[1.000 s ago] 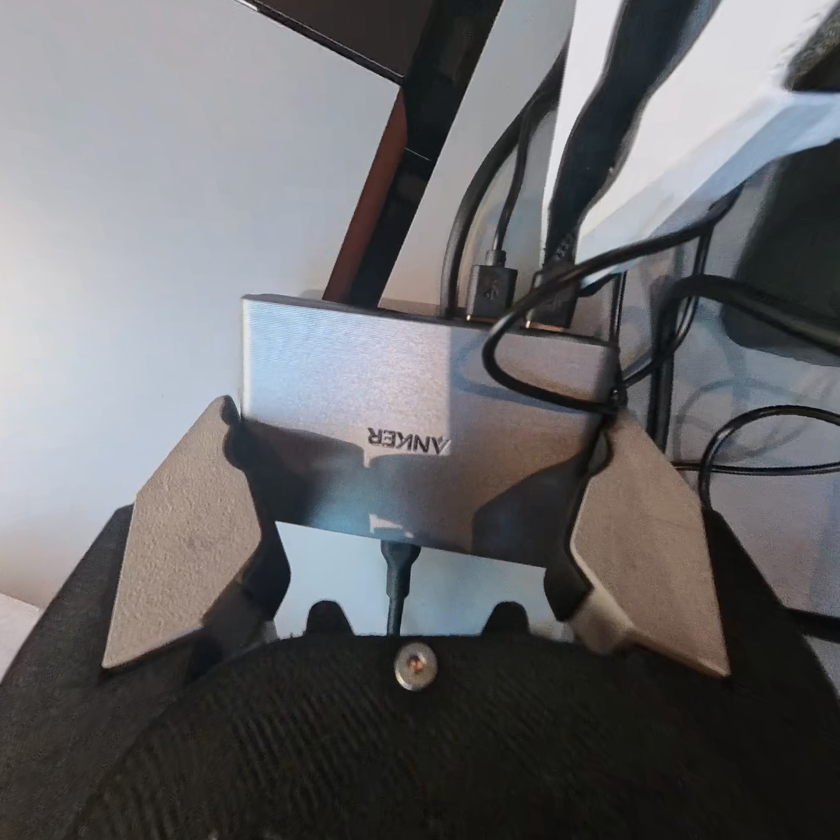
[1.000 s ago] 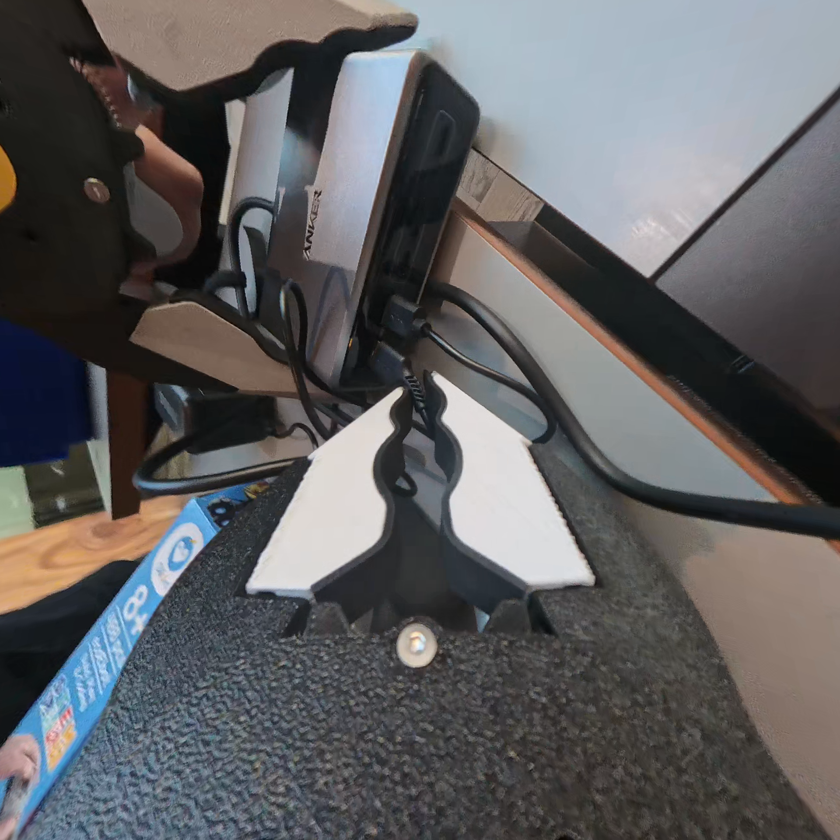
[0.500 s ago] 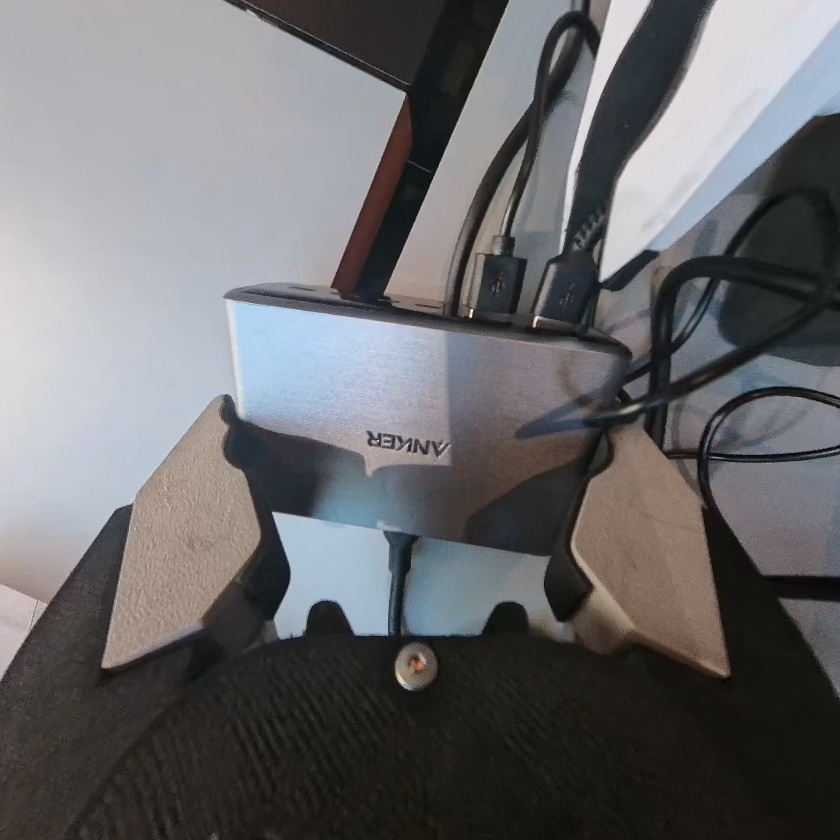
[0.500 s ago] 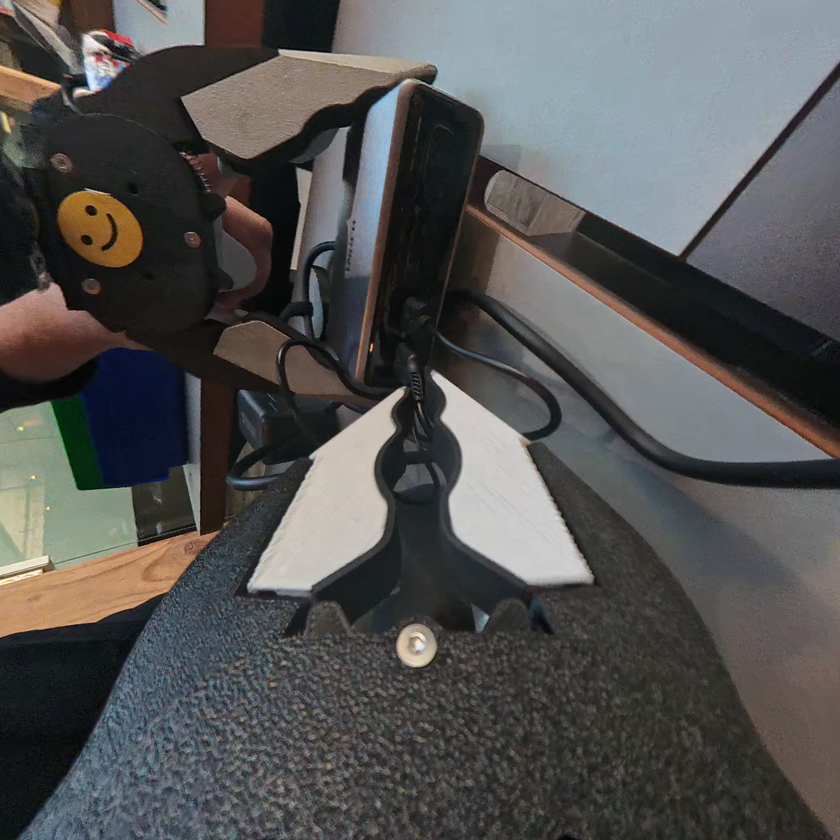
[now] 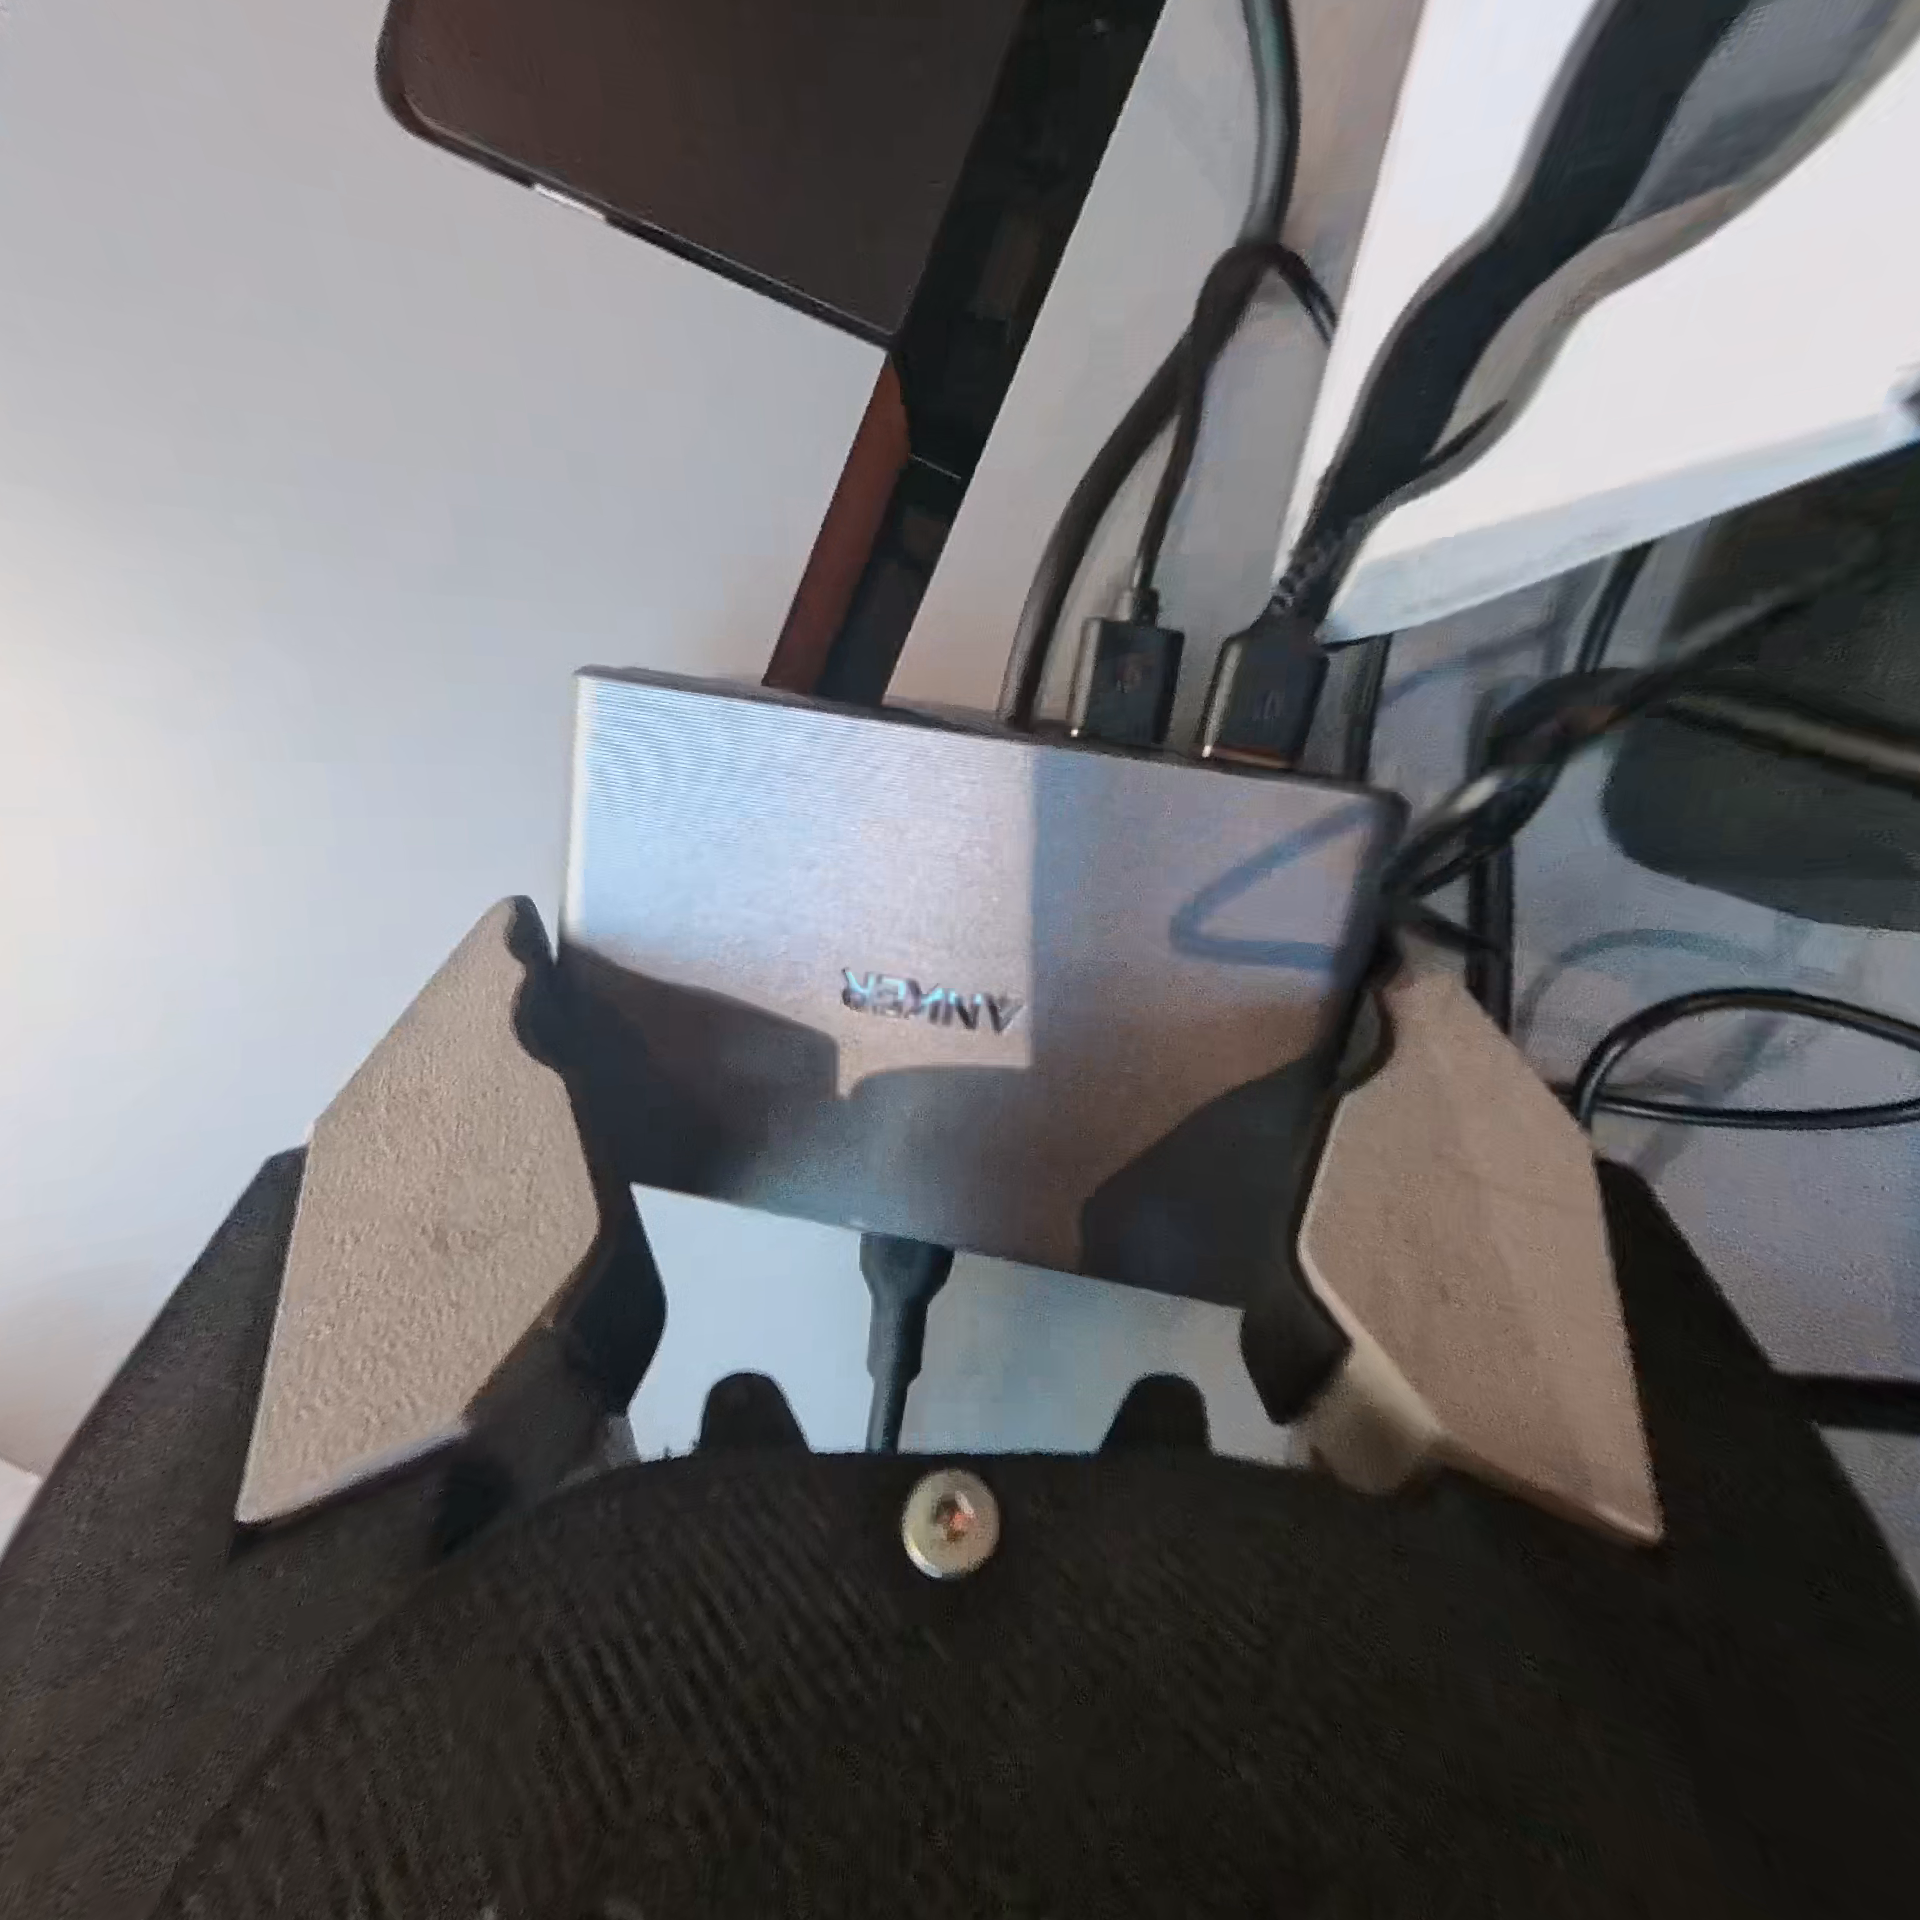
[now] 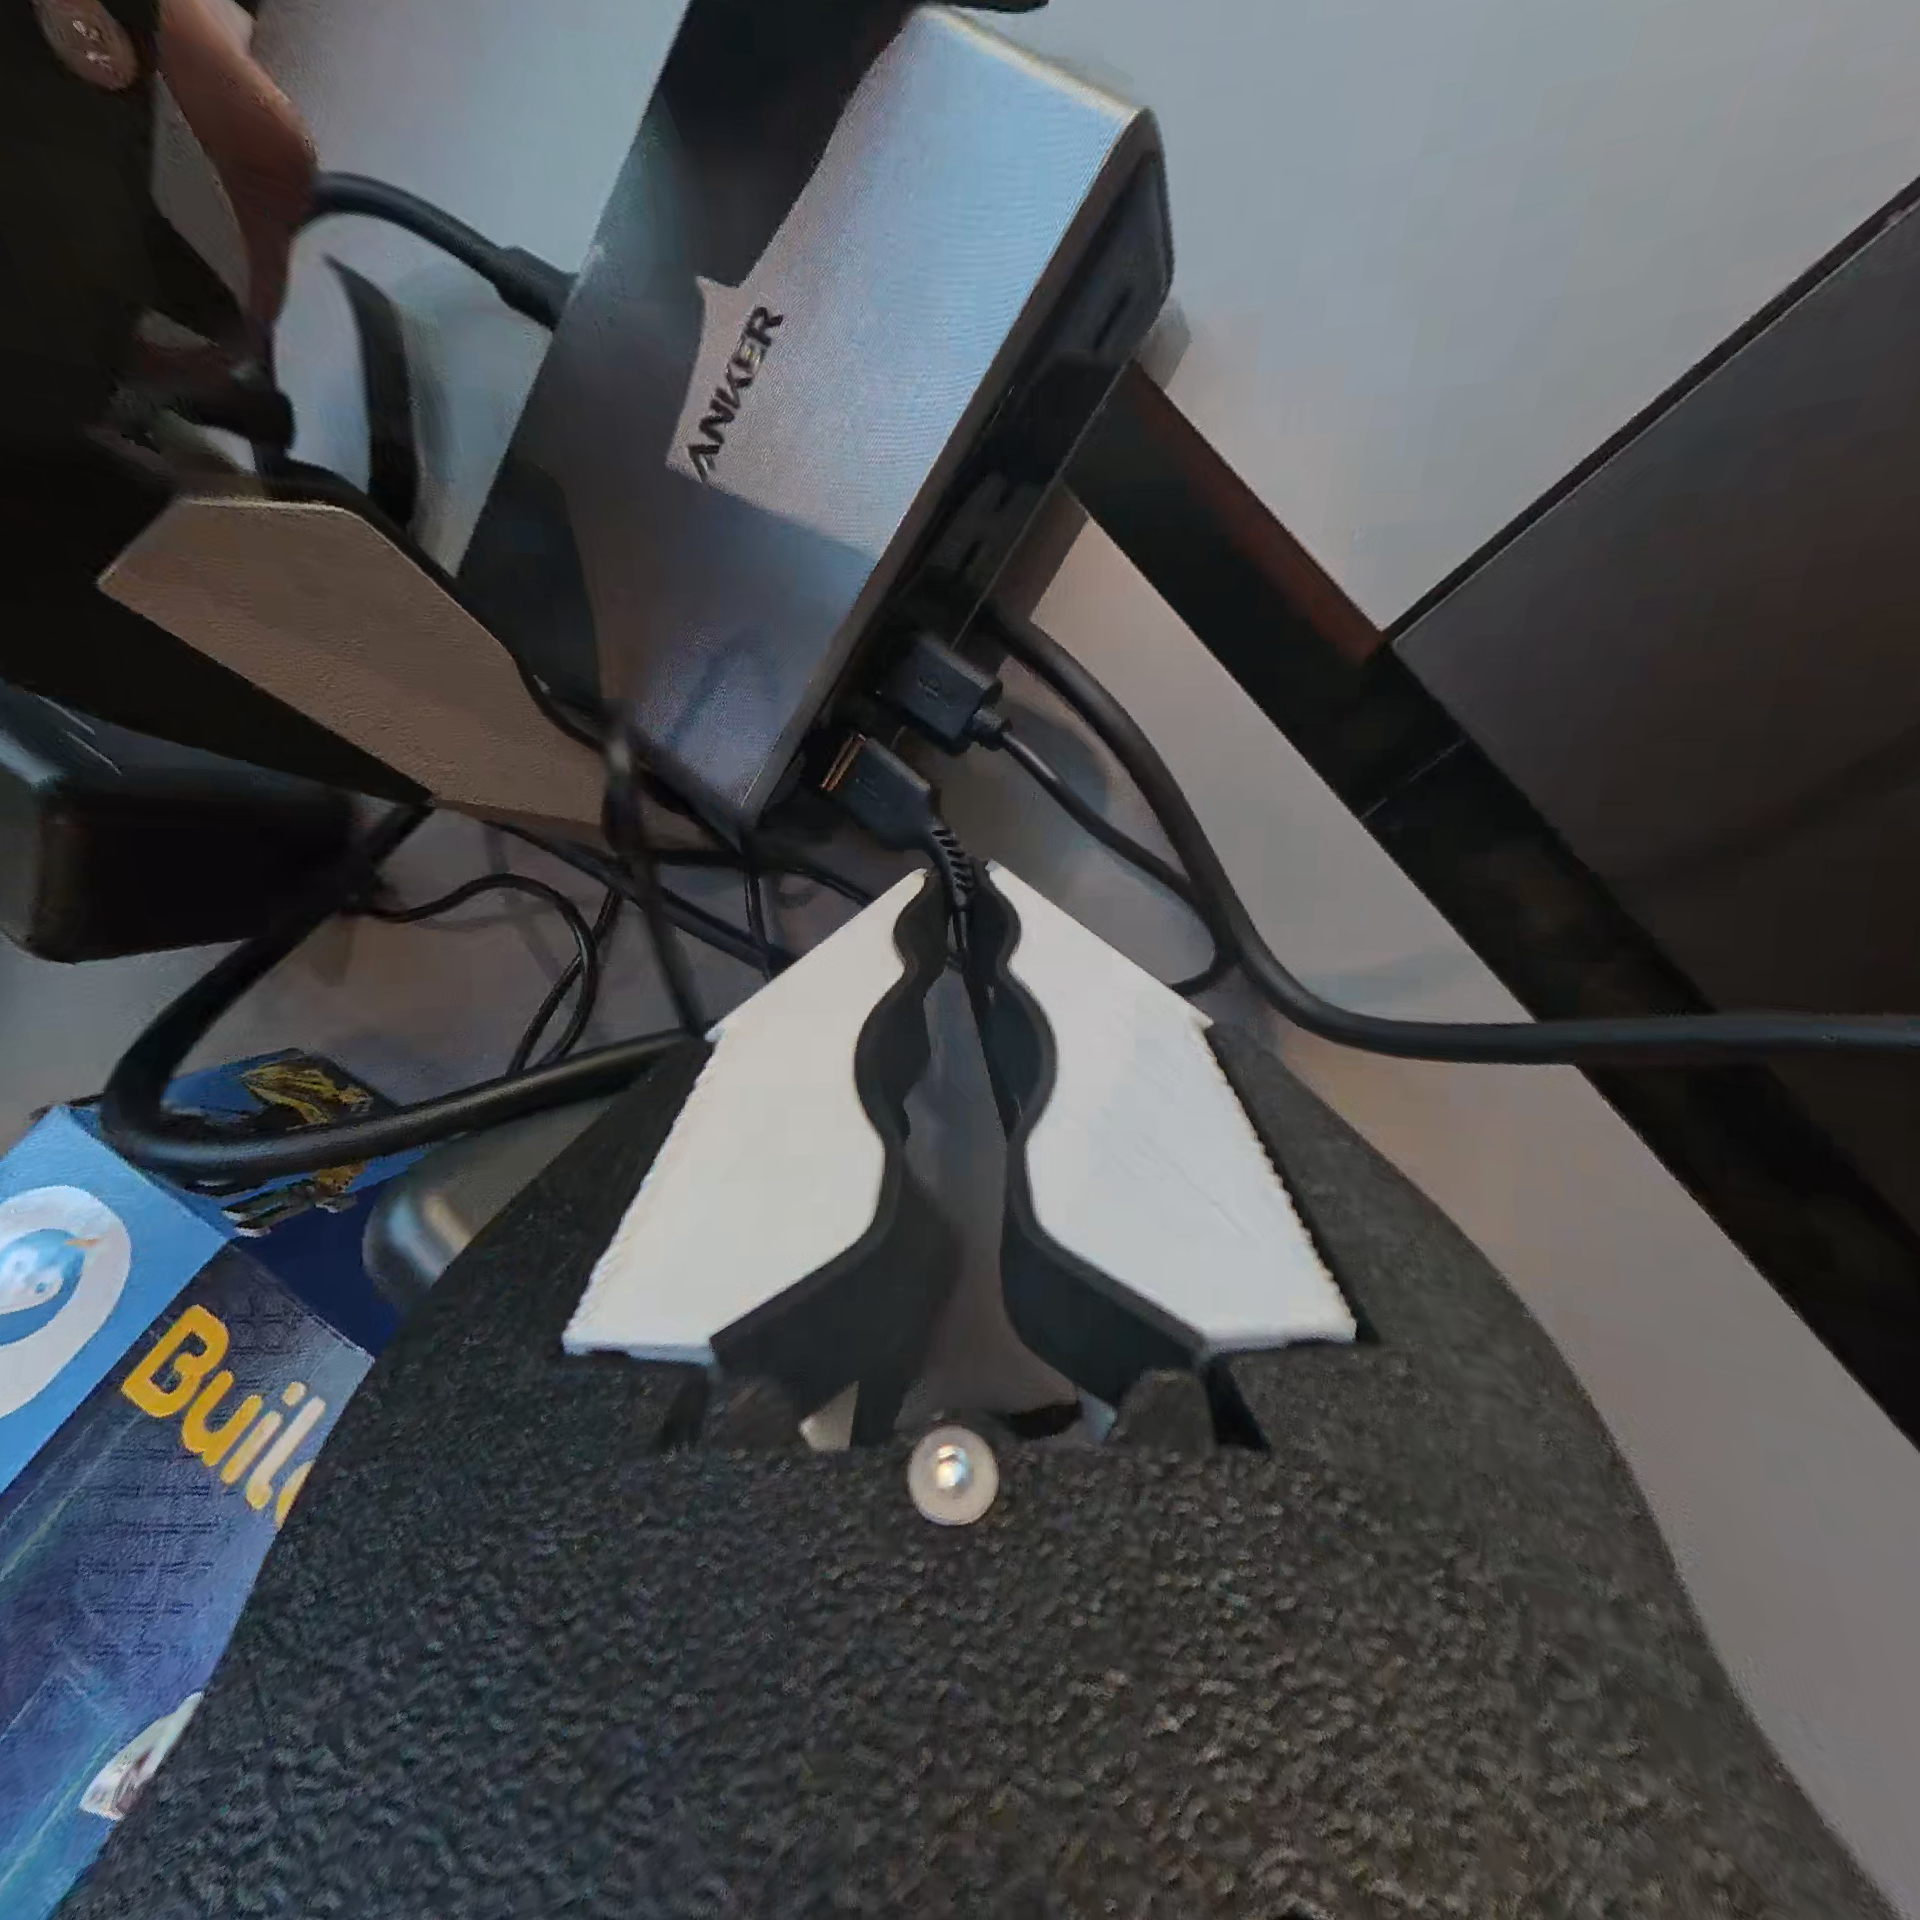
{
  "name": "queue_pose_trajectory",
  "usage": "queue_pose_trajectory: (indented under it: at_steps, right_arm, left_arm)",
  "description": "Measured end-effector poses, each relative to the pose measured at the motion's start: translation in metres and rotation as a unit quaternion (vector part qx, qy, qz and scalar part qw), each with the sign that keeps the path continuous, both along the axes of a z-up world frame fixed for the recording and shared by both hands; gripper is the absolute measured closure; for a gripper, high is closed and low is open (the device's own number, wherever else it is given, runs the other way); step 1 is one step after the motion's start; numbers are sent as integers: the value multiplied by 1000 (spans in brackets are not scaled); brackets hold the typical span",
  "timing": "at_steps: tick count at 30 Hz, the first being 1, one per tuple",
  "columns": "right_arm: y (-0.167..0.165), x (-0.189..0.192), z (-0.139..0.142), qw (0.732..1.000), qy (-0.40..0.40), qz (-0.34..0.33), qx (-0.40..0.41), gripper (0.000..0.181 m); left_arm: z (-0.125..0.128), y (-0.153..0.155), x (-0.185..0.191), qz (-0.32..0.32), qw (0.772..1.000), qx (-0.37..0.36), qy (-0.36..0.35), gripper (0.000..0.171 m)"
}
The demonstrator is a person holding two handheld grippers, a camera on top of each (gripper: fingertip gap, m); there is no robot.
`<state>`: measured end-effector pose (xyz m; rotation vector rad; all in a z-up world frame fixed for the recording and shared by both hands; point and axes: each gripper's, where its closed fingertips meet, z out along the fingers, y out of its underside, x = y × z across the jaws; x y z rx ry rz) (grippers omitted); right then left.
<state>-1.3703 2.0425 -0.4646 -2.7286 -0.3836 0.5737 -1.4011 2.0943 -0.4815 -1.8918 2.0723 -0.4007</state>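
Observation:
My left gripper [image 5: 956,935] is shut on a grey metal hub [image 5: 935,894] and holds it by its two sides in the air. Two black USB plugs [image 5: 1127,686] sit in its far edge, and a black cable [image 5: 899,1340] leaves its near edge. The right wrist view shows the hub [image 6: 831,416] tilted, held by the left gripper's grey fingers [image 6: 343,644]. My right gripper [image 6: 958,883] is shut on a thin braided black cable [image 6: 951,852] just behind its plug [image 6: 883,795], which sits partly out of the hub's lower port.
A dark monitor [image 6: 1714,623] and a desk edge with brown trim [image 6: 1247,499] stand behind. Several black cables [image 6: 1351,1018] loop over the grey desk. A blue printed box [image 6: 156,1403] lies at the lower left. A person's hand [image 6: 260,156] holds the left gripper.
The hub has been turned, so the right wrist view now shows its broad grey face instead of its dark port edge. The right gripper keeps its grip on the braided cable.

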Motion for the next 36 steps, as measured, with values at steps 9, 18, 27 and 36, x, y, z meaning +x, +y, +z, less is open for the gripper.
queue_pose_trajectory:
  at_steps: [9, 18, 27, 36]
  right_arm:
    - [2, -2, 3, 1000, 12, 25, -7, 178]
    - [10, 4, 8, 1000, 24, 0, -3, 178]
    - [4, 5, 8, 998, -28, 56, -16, 179]
    - [9, 7, 3, 992, 108, -59, -22, 179]
  left_arm:
    - [3, 2, 4, 0, 999, -28, 27, 29]
    - [1, 5, 6, -9, 997, -29, 64, 29]
    - [2, 5, 9, -16, 999, -14, 43, 29]
    - [2, 6, 12, -1, 999, -25, 38, 30]
